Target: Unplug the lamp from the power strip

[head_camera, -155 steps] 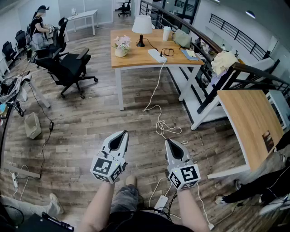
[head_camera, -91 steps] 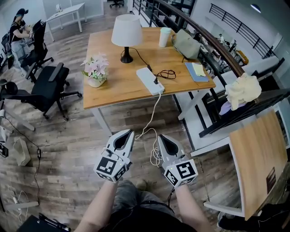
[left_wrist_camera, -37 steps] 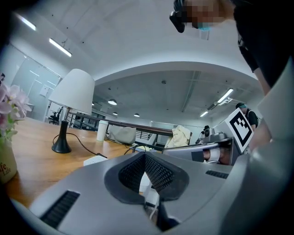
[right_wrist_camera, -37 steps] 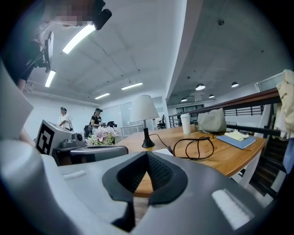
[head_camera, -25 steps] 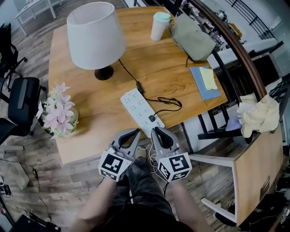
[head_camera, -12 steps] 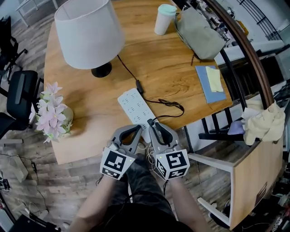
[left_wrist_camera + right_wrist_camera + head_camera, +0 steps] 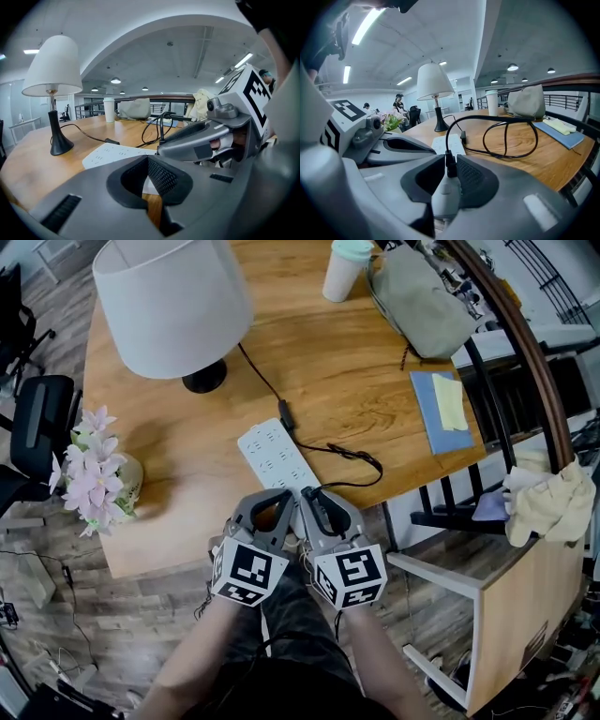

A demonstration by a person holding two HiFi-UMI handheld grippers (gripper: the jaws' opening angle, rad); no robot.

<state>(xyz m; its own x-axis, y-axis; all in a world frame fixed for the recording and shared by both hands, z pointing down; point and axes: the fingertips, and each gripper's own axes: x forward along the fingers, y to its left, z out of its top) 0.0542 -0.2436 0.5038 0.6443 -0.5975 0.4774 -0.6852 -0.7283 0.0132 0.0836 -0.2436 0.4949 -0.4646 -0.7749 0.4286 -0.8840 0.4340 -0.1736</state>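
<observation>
White-shaded, black-stemmed lamp (image 7: pixel 173 306) stands upright on the wooden desk (image 7: pixel 347 371); its black cord (image 7: pixel 285 414) is plugged into the flat white power strip (image 7: pixel 272 454) nearby.

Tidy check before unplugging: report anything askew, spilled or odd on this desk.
The white power strip lies diagonally on the desk, with its near end at the front edge. The black lamp cord loops loosely beside it. Nothing looks spilled or damaged.
</observation>
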